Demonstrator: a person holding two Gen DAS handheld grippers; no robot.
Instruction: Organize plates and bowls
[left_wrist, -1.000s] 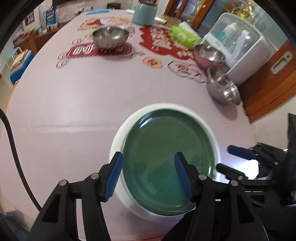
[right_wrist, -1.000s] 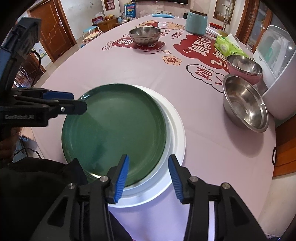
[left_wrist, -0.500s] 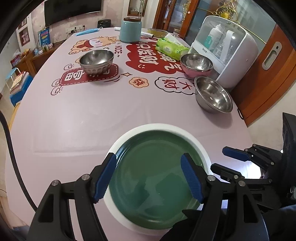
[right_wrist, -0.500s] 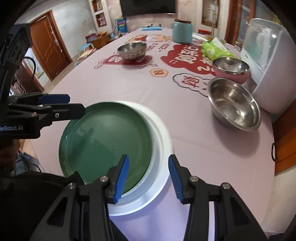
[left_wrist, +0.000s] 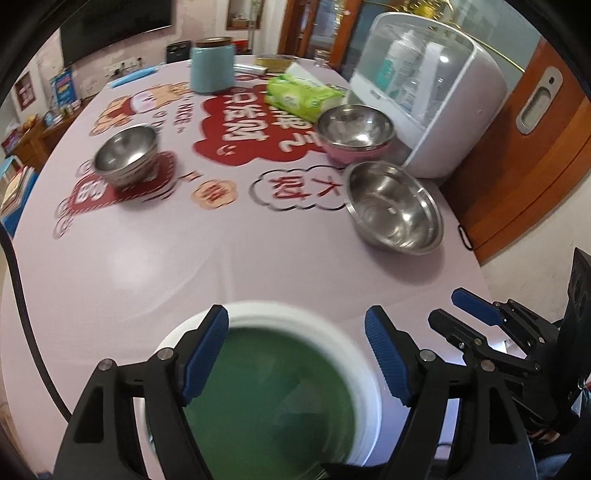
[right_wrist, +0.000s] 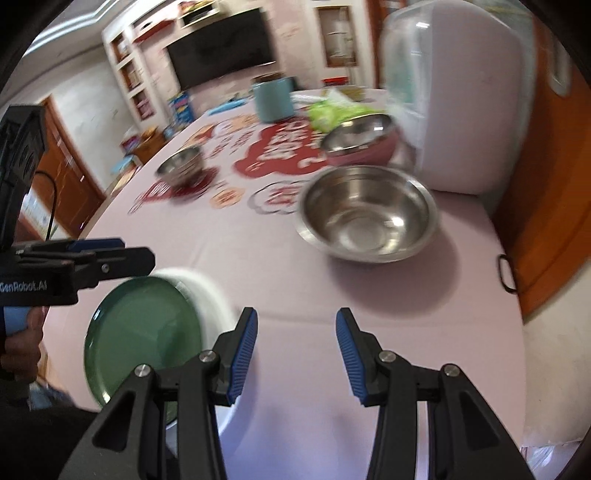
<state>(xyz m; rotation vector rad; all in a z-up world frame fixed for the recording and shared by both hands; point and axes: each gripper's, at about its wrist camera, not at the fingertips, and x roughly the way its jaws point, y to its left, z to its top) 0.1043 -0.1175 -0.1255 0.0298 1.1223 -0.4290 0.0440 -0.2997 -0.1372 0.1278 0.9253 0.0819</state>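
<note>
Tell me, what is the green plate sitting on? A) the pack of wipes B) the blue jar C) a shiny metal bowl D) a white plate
D: the green plate lies on top of a white plate, whose white rim shows around its edge, near the front of the table; the metal bowls stand farther back.

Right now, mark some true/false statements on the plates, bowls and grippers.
1. The green plate sits on the white plate. True.
2. The right gripper is clamped on the green plate. False: nothing is between its pads.
3. The big steel bowl is nested in the pink bowl. False: it stands alone beside it.
4. The left gripper holds nothing; its jaws are opening. True.
5. The small steel bowl stands on a red print. True.
</note>
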